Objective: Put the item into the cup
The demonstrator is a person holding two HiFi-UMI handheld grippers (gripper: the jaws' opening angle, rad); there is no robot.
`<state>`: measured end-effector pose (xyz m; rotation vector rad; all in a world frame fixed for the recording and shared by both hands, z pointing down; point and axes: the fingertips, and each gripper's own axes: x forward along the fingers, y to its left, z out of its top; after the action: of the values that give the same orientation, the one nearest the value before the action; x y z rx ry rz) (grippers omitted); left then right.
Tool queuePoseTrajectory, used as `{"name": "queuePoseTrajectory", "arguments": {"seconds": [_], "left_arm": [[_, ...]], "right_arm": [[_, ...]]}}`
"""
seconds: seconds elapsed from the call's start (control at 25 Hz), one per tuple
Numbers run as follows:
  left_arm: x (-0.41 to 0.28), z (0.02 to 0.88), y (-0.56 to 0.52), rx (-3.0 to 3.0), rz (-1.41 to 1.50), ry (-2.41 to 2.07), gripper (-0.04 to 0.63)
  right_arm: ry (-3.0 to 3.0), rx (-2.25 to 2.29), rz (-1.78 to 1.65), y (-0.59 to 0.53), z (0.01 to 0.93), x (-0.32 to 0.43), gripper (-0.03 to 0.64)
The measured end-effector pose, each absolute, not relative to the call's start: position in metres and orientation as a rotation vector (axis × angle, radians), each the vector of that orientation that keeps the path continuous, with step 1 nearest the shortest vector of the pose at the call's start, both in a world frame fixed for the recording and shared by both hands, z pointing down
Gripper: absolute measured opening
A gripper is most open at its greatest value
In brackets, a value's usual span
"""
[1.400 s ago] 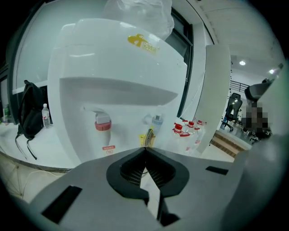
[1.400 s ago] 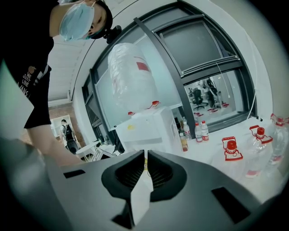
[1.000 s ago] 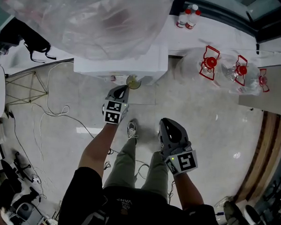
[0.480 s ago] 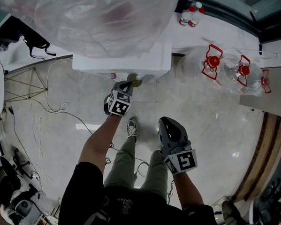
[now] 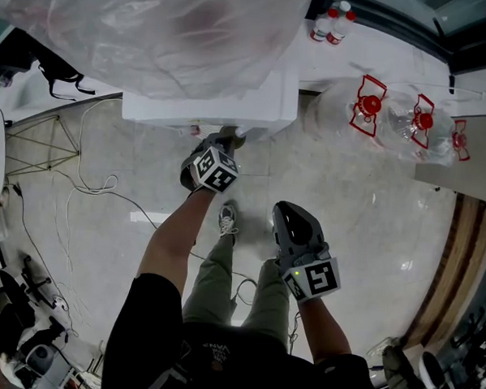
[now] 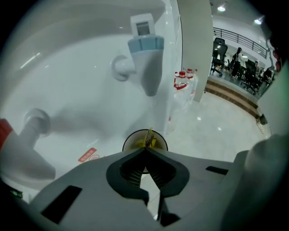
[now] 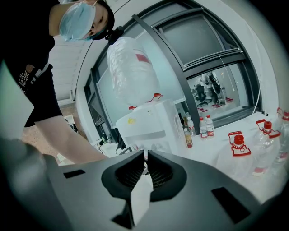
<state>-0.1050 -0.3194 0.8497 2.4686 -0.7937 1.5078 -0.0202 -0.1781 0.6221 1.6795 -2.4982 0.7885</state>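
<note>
Most likely an office lobby or break corner. A white water dispenser [image 5: 207, 106] stands on a polished stone floor [image 5: 348, 203]. Spare water jugs [image 5: 345, 114] lie just to its right, tall framed windows [image 7: 203, 49] rise behind it, and office chairs [image 6: 220, 47] sit on a raised level beyond it.

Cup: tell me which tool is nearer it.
Left. The left tool is at the cup, pinching a thin item over it; the right tool hangs well back, apart from it.
</note>
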Motion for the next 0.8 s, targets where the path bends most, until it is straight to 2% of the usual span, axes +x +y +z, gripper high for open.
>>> {"name": "queuePoseTrajectory", "arguments": {"seconds": [0.28, 0.8], "left_arm": [[-0.104, 0.855, -0.324, 2.484, 1.514, -0.81, 0.02], [-0.097, 0.818, -0.32, 2.581, 1.294, -0.921, 0.023]], "right_arm": [[-2.499, 1.678, 0.798, -0.179, 0.623, -0.02, 0.048], [-2.542, 1.626, 0.772, -0.186, 0.609, -0.024, 0.048]]}}
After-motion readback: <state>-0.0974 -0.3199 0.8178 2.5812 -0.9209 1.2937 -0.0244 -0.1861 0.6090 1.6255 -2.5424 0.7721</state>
